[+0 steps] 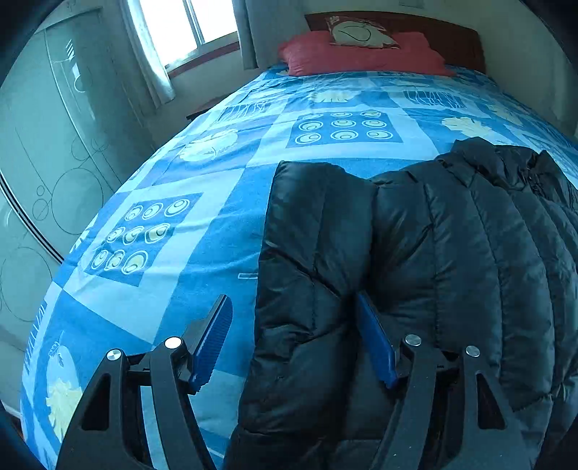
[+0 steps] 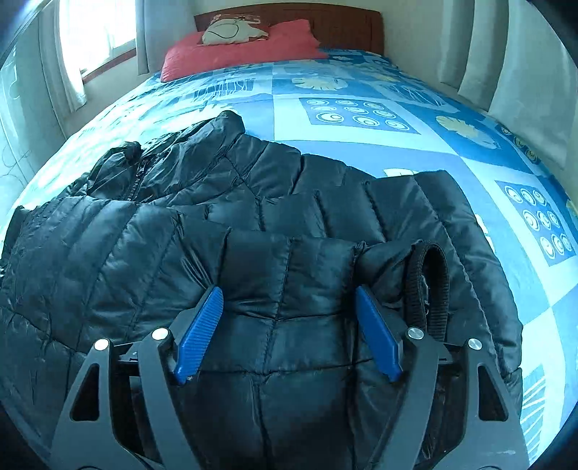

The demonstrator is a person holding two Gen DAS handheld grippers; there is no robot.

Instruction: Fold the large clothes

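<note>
Between the blue pads of both grippers lies a black quilted puffer jacket, spread flat on a bed with a blue patterned bedspread. Seen from the right wrist, the right gripper has its fingers standing wide apart over a folded, puffy section of the jacket; the padded fabric fills the gap between them, but the pads do not pinch it. Just beyond the right-hand finger a ribbed black elastic cuff curls upward, and ahead of the fingers the jacket's collar and zipper lie bunched toward the left. Seen from the left wrist, the left gripper is likewise spread wide, straddling the jacket's left edge: one finger hangs over bare bedspread, the other sits against the quilted fabric, and nothing is clamped. Farther ahead of both pairs of fingers, at the head of the bed, a red pillow carries a small pale printed cushion in front of a dark wooden headboard. Left of the left gripper stand a curtained window and a wardrobe with frosted, circle-patterned doors.
</note>
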